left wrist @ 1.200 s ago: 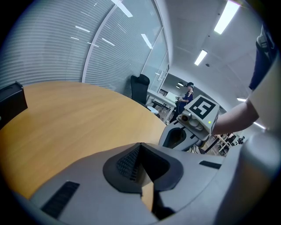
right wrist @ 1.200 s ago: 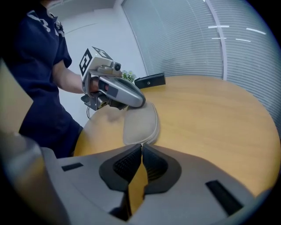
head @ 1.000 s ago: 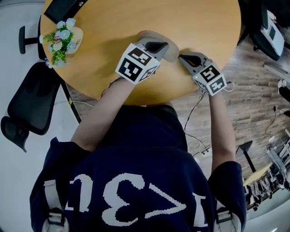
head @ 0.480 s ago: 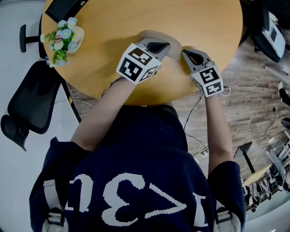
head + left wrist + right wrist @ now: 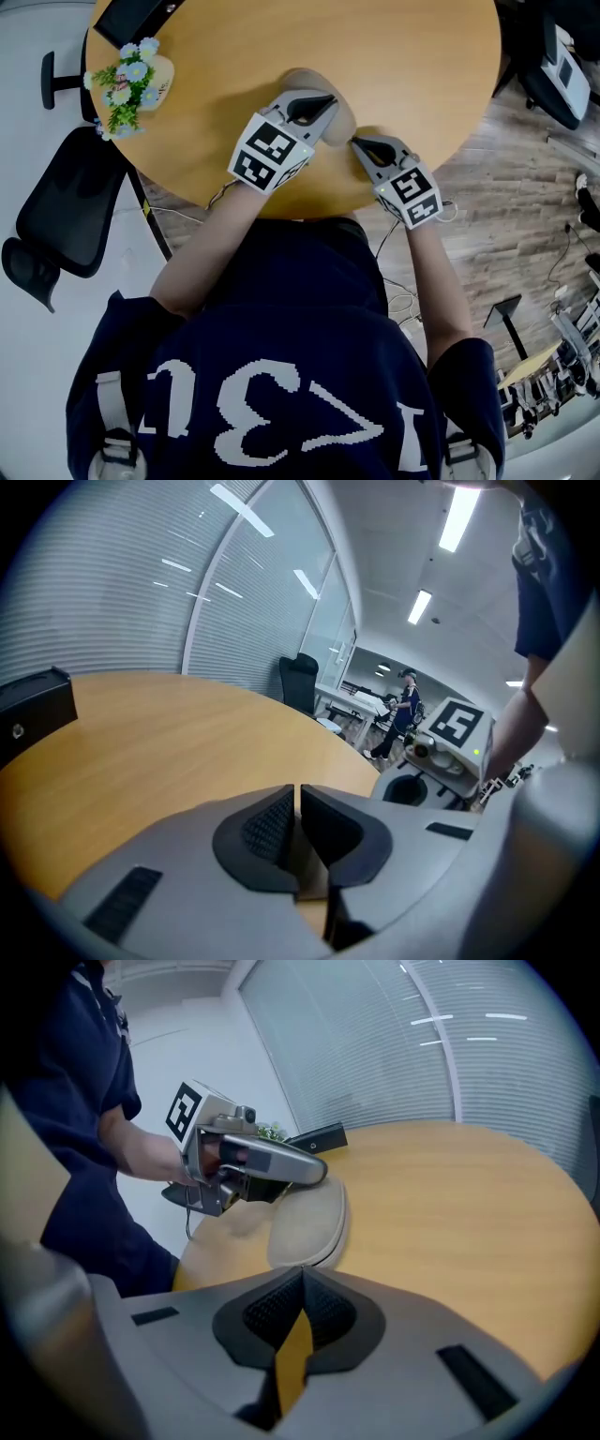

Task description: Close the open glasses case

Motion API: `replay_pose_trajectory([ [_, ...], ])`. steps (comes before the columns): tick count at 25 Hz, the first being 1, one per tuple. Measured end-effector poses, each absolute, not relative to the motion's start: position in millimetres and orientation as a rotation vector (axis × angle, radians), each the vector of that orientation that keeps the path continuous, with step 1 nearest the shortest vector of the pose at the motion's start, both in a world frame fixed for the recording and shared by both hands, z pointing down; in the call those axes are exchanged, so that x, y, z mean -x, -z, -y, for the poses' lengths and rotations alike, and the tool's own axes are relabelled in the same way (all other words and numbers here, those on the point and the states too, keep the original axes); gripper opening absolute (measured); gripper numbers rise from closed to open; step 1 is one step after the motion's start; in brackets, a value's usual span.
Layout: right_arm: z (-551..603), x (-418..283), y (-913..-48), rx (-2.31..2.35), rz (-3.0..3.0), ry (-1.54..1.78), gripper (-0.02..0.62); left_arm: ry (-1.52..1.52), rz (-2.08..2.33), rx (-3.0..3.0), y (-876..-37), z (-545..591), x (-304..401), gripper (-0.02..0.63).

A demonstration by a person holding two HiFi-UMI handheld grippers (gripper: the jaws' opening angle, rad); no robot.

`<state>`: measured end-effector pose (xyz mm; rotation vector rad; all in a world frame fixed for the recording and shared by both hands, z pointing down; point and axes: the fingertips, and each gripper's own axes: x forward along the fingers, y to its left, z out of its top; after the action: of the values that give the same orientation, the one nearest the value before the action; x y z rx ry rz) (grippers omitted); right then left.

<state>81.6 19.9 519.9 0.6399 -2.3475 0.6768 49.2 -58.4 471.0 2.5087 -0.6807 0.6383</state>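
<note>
The beige glasses case lies on the round wooden table. Its lid is down on the base, with only a thin dark seam showing along its edge. My left gripper is shut and empty, and in the right gripper view its fingers rest on top of the case's far end. In the head view the case is mostly hidden under that gripper. My right gripper is shut on nothing, just short of the case's near end. The left gripper view shows shut jaws with the right gripper beyond them.
A small pot of blue and white flowers stands at the table's left edge, next to a black box. A black office chair stands left of the table. The near table edge runs just below both grippers.
My right gripper has moved left, closer to the case and the left gripper. The left gripper has shifted slightly left over the case. Both stayed shut.
</note>
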Motion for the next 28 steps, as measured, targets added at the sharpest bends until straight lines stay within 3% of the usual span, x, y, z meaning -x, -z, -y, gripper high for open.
replay_pose_trajectory([
  [3,-31.5,-60.3,-521.6,-0.704,2.357,-0.759,0.025,-0.609,0.760,-2.479,-470.7,62.2,-42.3,0.014],
  [8,-35.2,-50.5,-520.4,-0.775,2.357,-0.744,0.025,-0.831,0.842,-2.551,-479.5,63.8,-43.7,0.012],
  [28,-27.4,-65.7,-524.4,-0.858,2.365,-0.833,0.025,-0.721,0.704,-2.504,-480.0,64.0,-47.7,0.012],
])
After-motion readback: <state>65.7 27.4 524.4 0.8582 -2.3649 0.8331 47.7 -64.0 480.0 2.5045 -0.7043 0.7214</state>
